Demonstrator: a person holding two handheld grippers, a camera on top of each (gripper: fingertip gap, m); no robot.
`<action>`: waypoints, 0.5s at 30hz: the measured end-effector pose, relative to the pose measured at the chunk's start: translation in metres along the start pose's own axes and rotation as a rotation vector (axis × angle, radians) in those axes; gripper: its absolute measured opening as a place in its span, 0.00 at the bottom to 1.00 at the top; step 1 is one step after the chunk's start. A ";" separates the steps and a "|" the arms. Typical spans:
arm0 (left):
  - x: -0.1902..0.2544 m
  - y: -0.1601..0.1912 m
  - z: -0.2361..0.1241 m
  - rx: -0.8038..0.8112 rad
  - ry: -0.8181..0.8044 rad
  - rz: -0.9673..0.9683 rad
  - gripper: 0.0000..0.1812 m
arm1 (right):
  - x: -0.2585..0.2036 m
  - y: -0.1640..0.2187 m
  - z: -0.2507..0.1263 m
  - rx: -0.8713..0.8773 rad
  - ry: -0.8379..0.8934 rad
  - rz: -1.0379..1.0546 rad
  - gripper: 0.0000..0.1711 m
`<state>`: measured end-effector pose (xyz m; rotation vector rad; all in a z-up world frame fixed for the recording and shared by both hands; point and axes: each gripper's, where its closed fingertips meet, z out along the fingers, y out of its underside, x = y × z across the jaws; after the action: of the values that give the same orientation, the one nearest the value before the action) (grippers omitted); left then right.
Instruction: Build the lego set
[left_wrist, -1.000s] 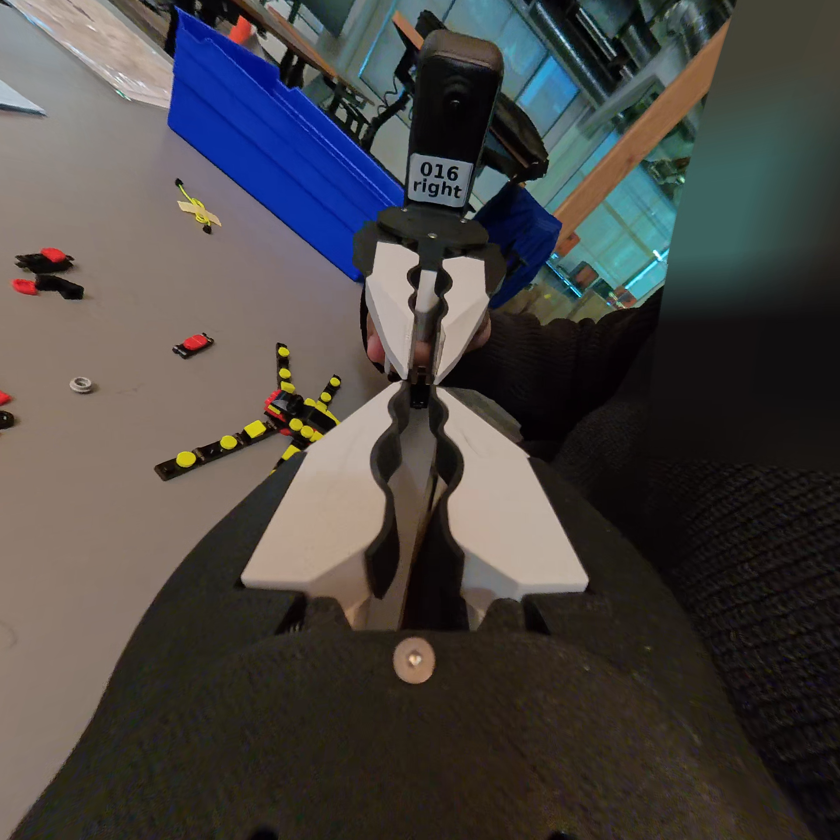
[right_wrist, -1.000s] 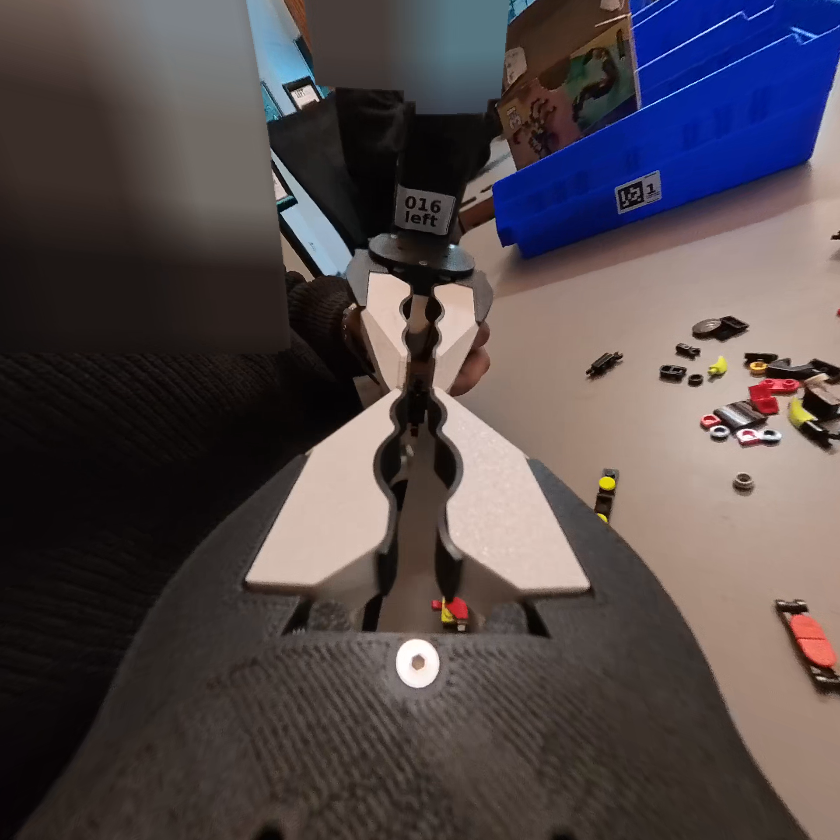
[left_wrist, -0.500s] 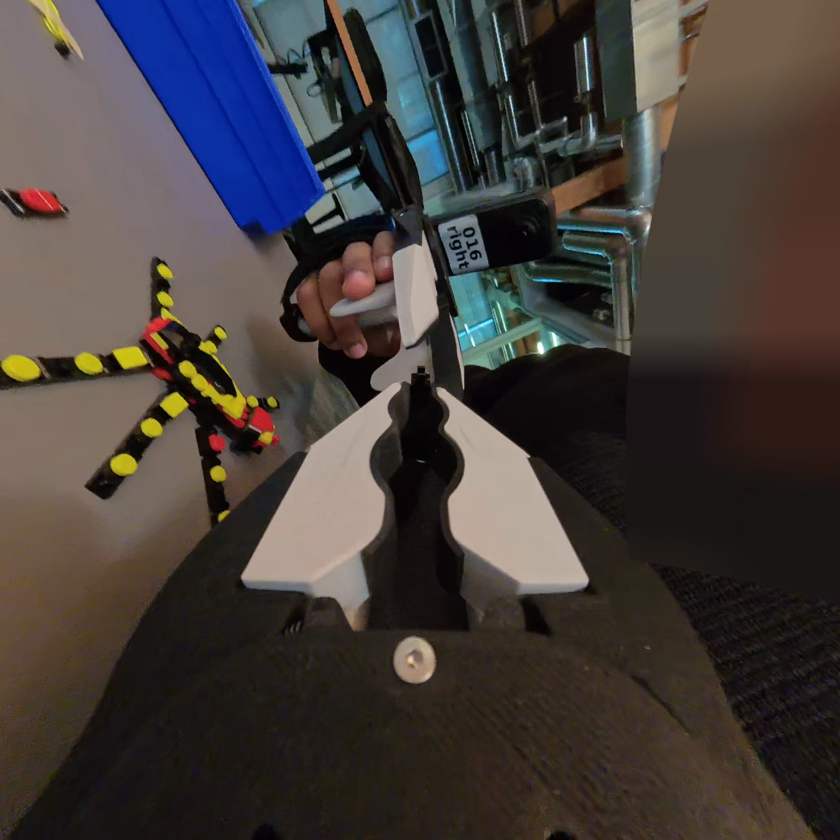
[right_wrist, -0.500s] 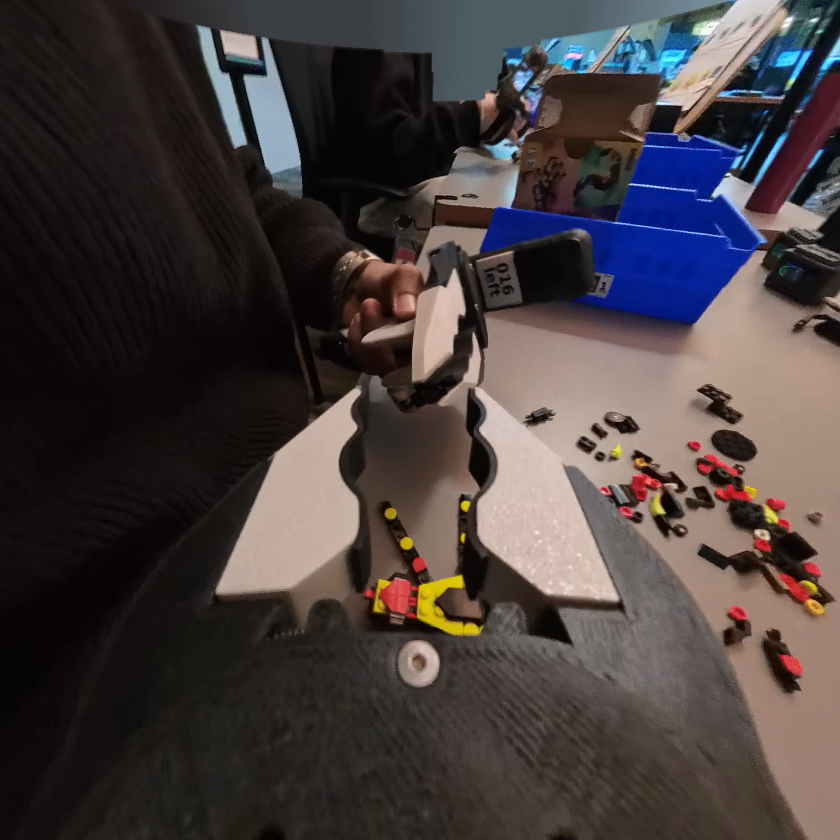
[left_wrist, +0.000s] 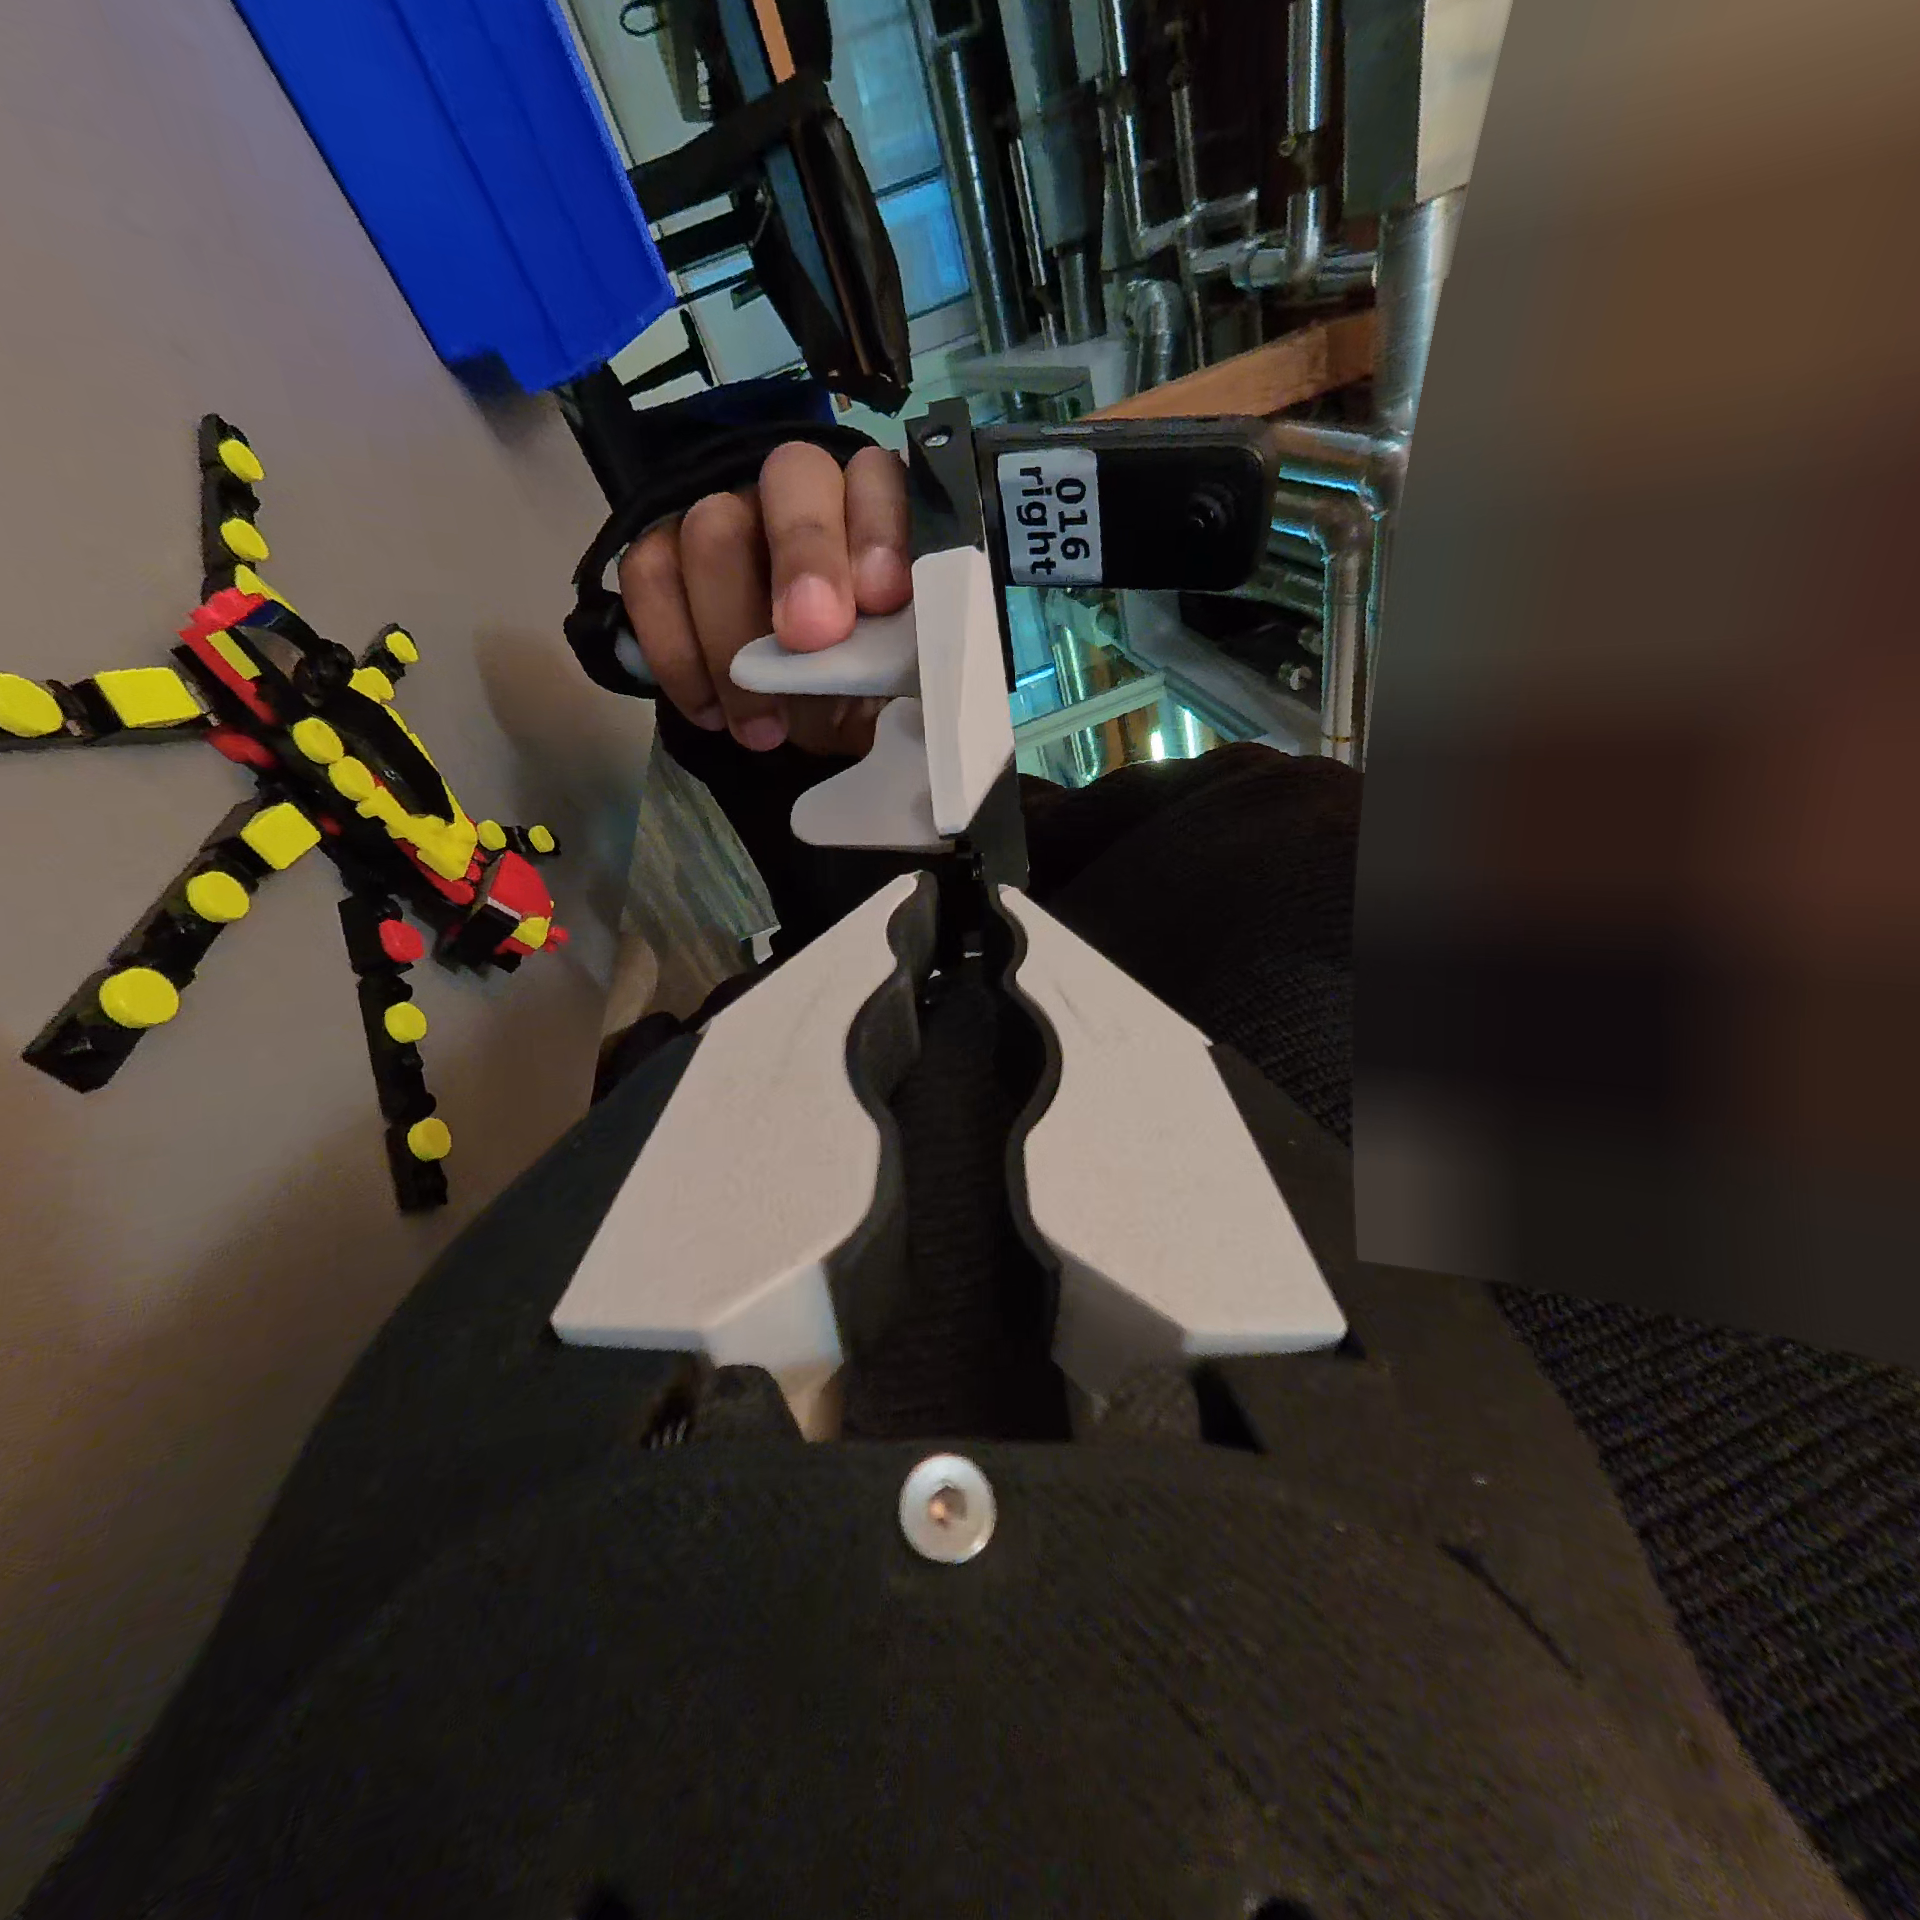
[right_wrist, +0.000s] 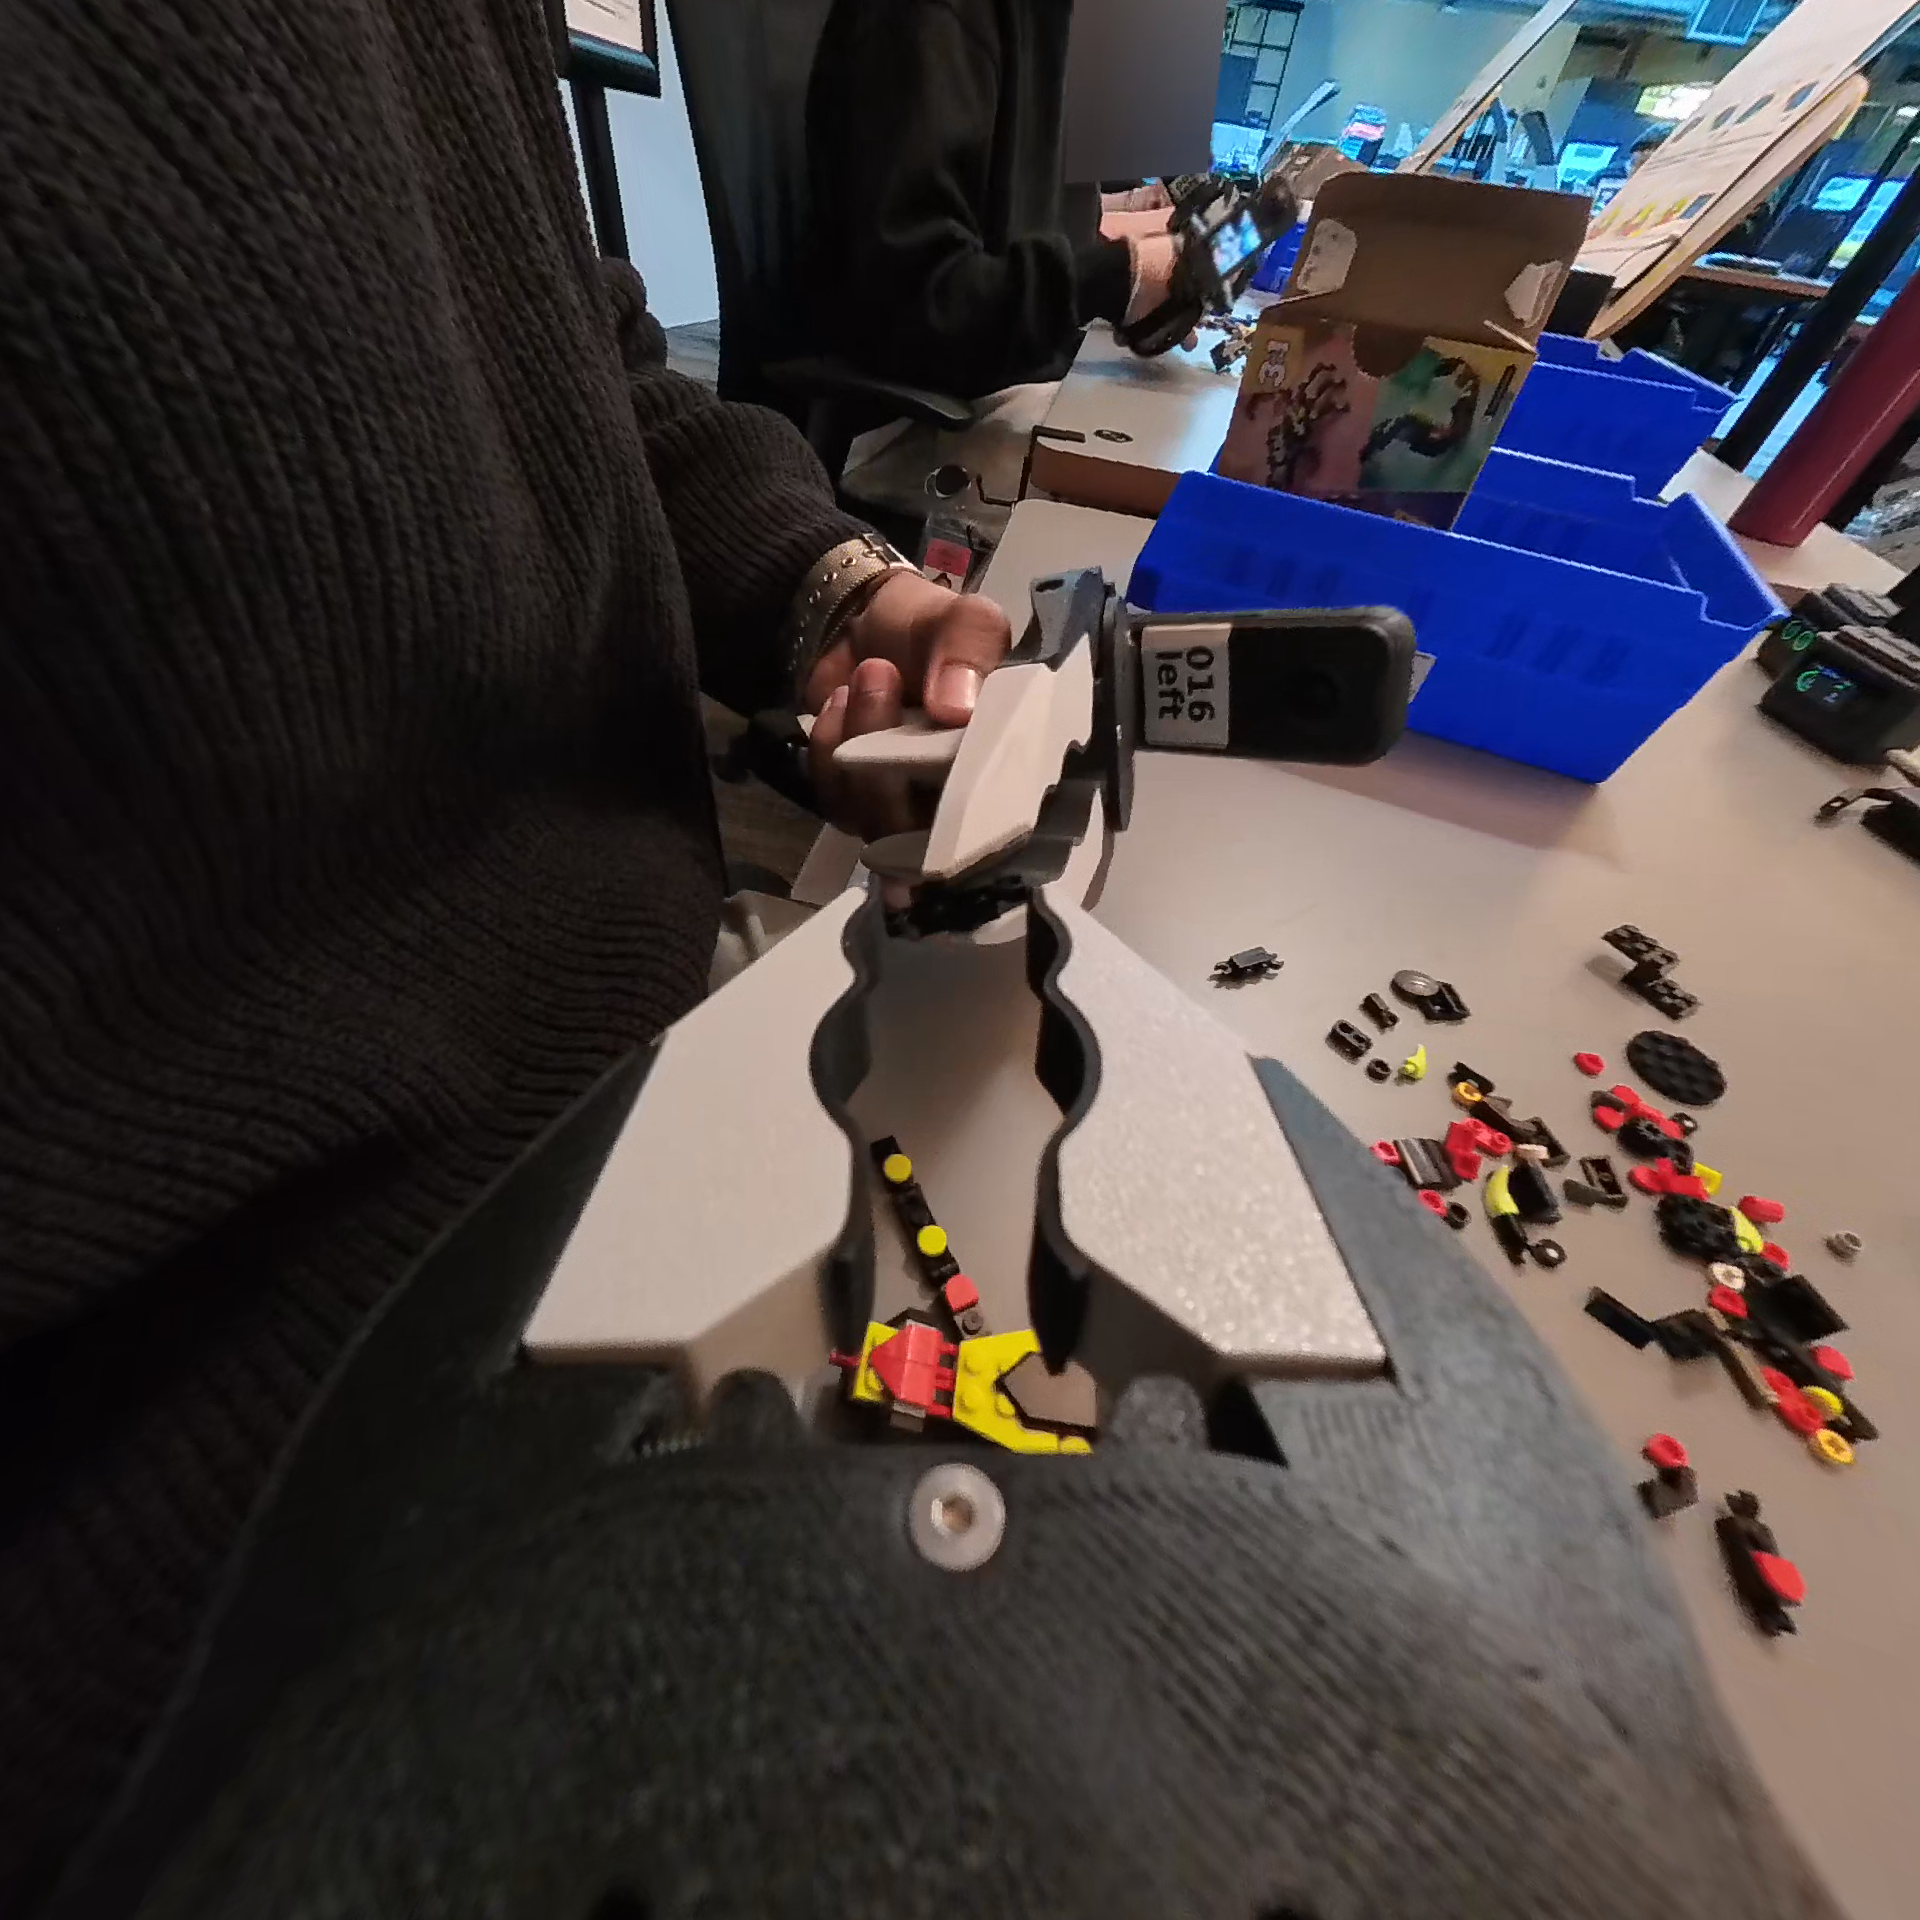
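My left gripper (left_wrist: 961, 896) is shut on a small black lego piece (right_wrist: 951, 904) and holds it in the air over the near table edge. My right gripper (right_wrist: 951, 914) is open, with its fingertips on either side of that piece. In the left wrist view the right gripper (left_wrist: 961, 831) is turned on its side and meets the left one tip to tip. The black, yellow and red lego model (left_wrist: 343, 769) with long studded arms lies on the grey table; in the right wrist view the model (right_wrist: 956, 1371) shows below my right gripper.
Several loose black, red and yellow pieces (right_wrist: 1662, 1195) are scattered to the right. A blue bin (right_wrist: 1455, 623) with a cardboard box (right_wrist: 1382, 416) behind it stands at the back. The bin also shows in the left wrist view (left_wrist: 468, 177). Another person (right_wrist: 935, 208) works behind. The grippers are tip to tip, or close to it.
Both grippers have rolled sideways while staying tip to tip. My right gripper has gone from shut to open. The left has stayed shut on the black piece.
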<state>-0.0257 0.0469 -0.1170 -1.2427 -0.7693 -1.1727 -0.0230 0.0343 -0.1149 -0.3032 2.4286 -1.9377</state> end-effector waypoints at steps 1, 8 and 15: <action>0.000 0.000 0.000 0.001 0.007 -0.007 0.03 | 0.000 0.000 0.000 0.001 0.000 -0.002 0.15; 0.001 -0.002 -0.001 0.019 0.027 -0.034 0.03 | -0.001 -0.002 -0.002 0.010 -0.004 -0.012 0.11; 0.000 0.001 -0.001 0.001 0.016 -0.031 0.03 | -0.004 0.000 -0.001 0.014 -0.030 0.018 0.13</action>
<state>-0.0253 0.0460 -0.1179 -1.2228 -0.7800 -1.2056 -0.0195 0.0354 -0.1147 -0.3072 2.3902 -1.9273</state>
